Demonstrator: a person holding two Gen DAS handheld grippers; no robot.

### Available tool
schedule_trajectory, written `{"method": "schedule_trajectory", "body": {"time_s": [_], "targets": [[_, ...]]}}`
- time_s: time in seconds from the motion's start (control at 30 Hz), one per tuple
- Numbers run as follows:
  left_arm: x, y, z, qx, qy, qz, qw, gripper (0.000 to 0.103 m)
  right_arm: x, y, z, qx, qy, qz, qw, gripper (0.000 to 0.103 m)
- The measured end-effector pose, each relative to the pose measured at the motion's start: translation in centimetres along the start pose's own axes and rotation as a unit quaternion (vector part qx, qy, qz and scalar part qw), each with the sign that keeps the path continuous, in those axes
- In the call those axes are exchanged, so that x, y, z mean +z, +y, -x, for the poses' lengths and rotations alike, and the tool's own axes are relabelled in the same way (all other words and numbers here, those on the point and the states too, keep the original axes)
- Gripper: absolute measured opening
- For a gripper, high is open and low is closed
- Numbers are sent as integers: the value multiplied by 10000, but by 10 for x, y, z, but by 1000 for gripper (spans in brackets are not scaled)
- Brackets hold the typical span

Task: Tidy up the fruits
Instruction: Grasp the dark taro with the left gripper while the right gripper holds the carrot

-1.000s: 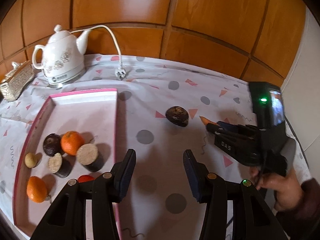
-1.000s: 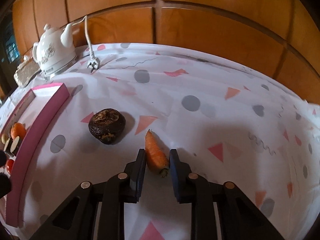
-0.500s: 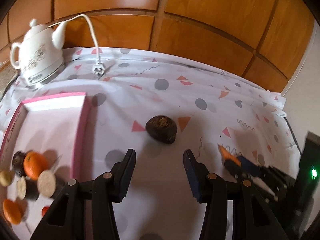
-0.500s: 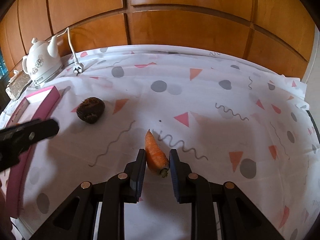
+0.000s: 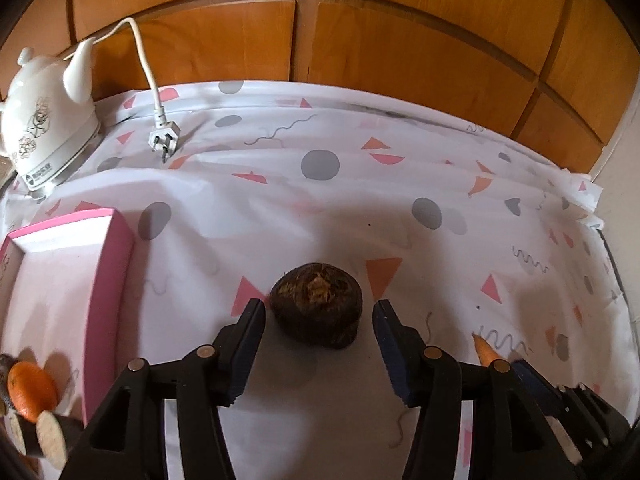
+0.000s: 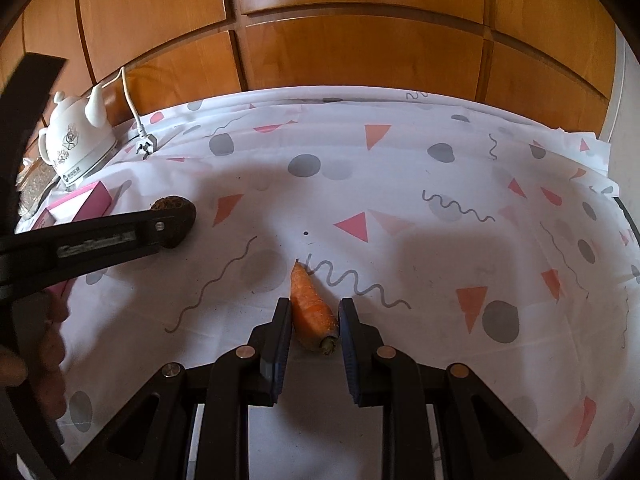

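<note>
While the jaws of the left gripper (image 5: 319,314) are being opened, a dark, round, rough-skinned fruit (image 5: 316,304) is being framed between its two black, ribbed fingers (image 5: 249,340), with a gap left on each side so that no pad is pressing on it. The fruit's fibrous, tan-flecked crown is being shown upward, and it is lying on the smooth white tablecloth (image 5: 320,208) printed with grey dots, pink and orange triangles and squiggles. To the left of this gripper, a shallow pink-rimmed tray (image 5: 108,304) with a pale matte floor is being seen; at its near end a glossy orange (image 5: 30,390) and cut, cylinder-shaped pieces with pale faces (image 5: 50,438) are lying close together.

Between the pads of the right gripper (image 6: 312,320), a short, tapering carrot (image 6: 310,306) is being clamped at its thick, stubby end, its pointed tip being aimed away from the tool.

Farther off, beyond the tray and to the left, a white glazed ceramic kettle (image 5: 44,120) with a flower print is standing on its base, and its white cord and plug (image 5: 164,142) are lying loose on the cloth. Behind everything, polished wooden panels (image 5: 400,40) are being seen.
</note>
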State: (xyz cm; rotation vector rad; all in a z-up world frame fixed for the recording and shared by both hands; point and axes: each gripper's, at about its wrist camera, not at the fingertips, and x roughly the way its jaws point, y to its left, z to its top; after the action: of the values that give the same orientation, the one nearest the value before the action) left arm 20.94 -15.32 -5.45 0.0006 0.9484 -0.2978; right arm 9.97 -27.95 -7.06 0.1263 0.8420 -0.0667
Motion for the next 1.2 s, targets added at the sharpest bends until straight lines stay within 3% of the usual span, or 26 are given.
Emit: {"method": "schedule_trajectory", "body": {"time_s": [0.33, 0.7, 0.87, 0.9, 1.2], "targets": [[-4, 1, 4, -55, -133, -20, 9999, 49, 0, -1, -1, 50, -7, -38, 10000, 24], [-74, -7, 71, -68, -498, -378, 9980, 49, 0, 0, 0, -33, 35, 11, 10000, 23], [-99, -3, 63, -100, -427, -308, 9986, 50, -9, -1, 12, -55, 62, 47, 10000, 23], [-102, -3, 64, -114, -562, -324, 9978, 50, -11, -1, 15, -66, 60, 58, 9999, 23], [-106, -3, 62, -84, -654, -417, 9970, 50, -25, -11, 21, -74, 4, -219, 9997, 23]]}}
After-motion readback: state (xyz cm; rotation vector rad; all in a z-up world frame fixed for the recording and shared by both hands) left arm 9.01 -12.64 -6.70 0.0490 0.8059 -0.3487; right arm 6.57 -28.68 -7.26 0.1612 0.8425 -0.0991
